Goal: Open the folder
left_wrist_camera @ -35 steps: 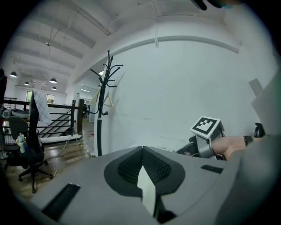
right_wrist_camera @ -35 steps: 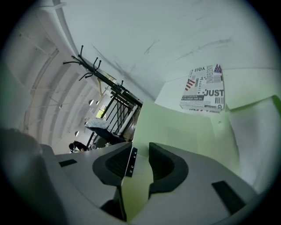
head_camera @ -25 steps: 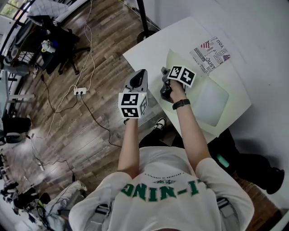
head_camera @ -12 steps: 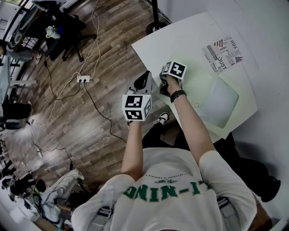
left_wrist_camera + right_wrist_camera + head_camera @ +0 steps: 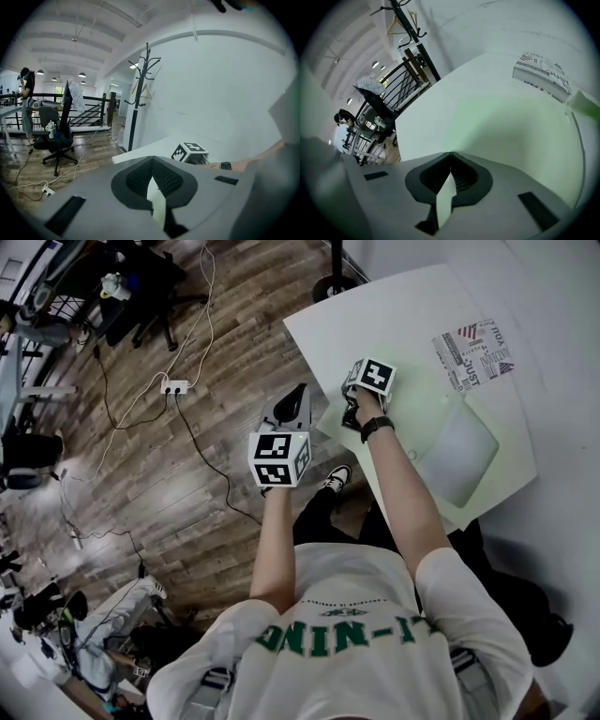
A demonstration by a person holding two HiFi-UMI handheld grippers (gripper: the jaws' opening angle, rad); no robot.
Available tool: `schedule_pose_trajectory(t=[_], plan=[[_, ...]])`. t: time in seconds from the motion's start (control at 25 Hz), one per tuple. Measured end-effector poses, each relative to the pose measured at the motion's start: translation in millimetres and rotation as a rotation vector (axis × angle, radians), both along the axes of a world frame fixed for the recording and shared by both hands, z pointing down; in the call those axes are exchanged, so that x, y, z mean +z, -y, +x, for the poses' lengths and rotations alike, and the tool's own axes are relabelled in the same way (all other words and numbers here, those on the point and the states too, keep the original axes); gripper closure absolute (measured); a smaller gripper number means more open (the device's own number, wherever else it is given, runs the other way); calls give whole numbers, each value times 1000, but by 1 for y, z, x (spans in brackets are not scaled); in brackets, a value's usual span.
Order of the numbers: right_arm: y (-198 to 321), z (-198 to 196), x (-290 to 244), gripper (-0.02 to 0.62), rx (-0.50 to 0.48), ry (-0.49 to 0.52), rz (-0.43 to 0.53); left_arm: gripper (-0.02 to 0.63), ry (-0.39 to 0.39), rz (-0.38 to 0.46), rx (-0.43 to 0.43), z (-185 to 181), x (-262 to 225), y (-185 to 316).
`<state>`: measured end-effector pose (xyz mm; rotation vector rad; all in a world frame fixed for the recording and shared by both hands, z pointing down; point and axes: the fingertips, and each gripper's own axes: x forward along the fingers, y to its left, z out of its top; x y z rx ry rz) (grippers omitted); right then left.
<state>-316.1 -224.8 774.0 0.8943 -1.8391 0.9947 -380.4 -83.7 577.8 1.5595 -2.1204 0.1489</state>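
The right gripper (image 5: 349, 414) has just clenched its jaws at the nine o'clock corner of the pale green translucent plastic folder (image 5: 450, 451) on the white table (image 5: 394, 306), likely to lift its cover; no pinched sheet shows. The left gripper (image 5: 298, 395), clenched and empty, hovers off the table. A flag-printed paper (image 5: 473, 352) at the folder's one o'clock reads "JUST".

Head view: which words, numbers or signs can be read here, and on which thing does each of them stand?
"JUST": on the printed paper on the table; its other print is too small to read.
"NIN-I": green letters on the shirt; both ends are unclear.
Marker cubes: black and white patterns only, no words.
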Motion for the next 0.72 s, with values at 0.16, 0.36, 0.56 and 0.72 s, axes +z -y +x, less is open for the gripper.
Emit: schedule_pose_trajectory(t=[0.16, 0.36, 0.56, 0.72], plan=[[0, -1, 0, 577, -10, 59, -46, 592, -3, 4, 9, 2, -3, 5], [2, 10, -11, 576, -38, 148, -69, 592, 8, 19, 56, 17, -14, 22], [5, 33, -38, 577, -62, 247, -35, 592, 18, 35, 102, 34, -27, 37], [11, 58, -69, 580, -61, 285, 38, 592, 29, 61, 156, 53, -44, 53]])
